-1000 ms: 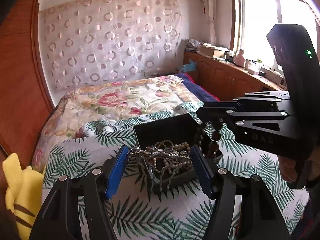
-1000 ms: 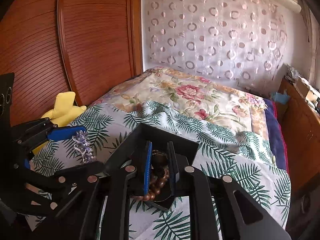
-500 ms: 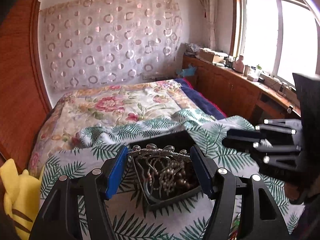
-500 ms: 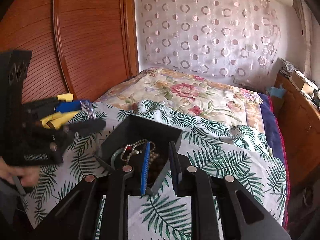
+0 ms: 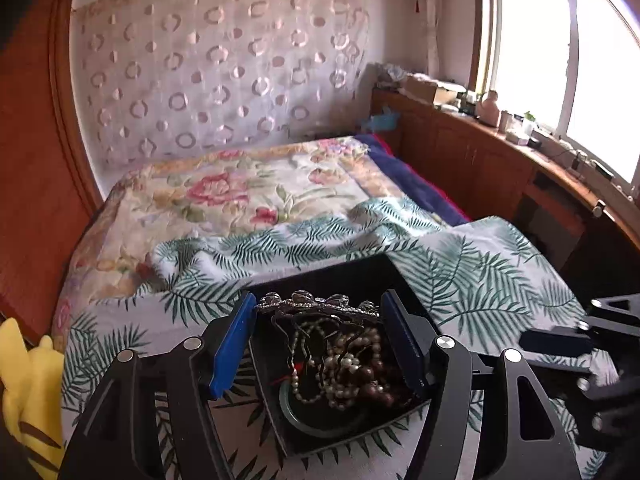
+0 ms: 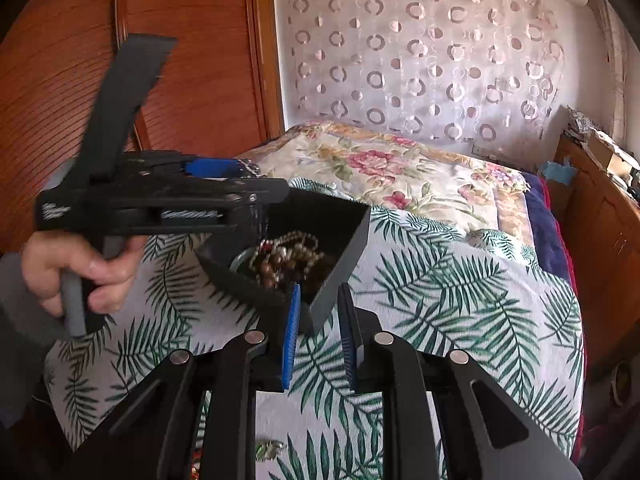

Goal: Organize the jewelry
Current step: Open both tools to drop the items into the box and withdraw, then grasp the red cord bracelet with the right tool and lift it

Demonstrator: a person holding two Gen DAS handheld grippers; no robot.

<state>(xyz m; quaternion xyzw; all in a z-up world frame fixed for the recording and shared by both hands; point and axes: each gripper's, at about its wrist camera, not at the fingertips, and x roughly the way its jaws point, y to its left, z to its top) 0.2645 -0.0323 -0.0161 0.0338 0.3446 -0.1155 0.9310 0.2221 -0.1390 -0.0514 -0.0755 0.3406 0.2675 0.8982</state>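
A black jewelry box (image 5: 352, 432) sits on the palm-leaf cloth and holds a pearl necklace (image 5: 344, 368), brown beads (image 5: 376, 390) and a green bangle (image 5: 308, 416). My left gripper (image 5: 318, 310) is shut on a silver rhinestone hair comb (image 5: 316, 302) and holds it over the box. The box also shows in the right wrist view (image 6: 340, 256), with the left gripper (image 6: 240, 176) above its far corner. My right gripper (image 6: 318, 336) is empty, its jaws a little apart, just in front of the box's near corner.
The box rests on a bed with a palm-leaf cloth (image 6: 460, 300) and floral quilt (image 5: 248, 192). A yellow plush toy (image 5: 28, 392) lies at the left. A small metallic trinket (image 6: 270, 450) lies on the cloth near me. Wooden cabinets (image 5: 500, 168) stand along the right.
My right gripper let the brown beads fall into the box and drew back toward me, empty. My left gripper carried the hair comb lower over the box.
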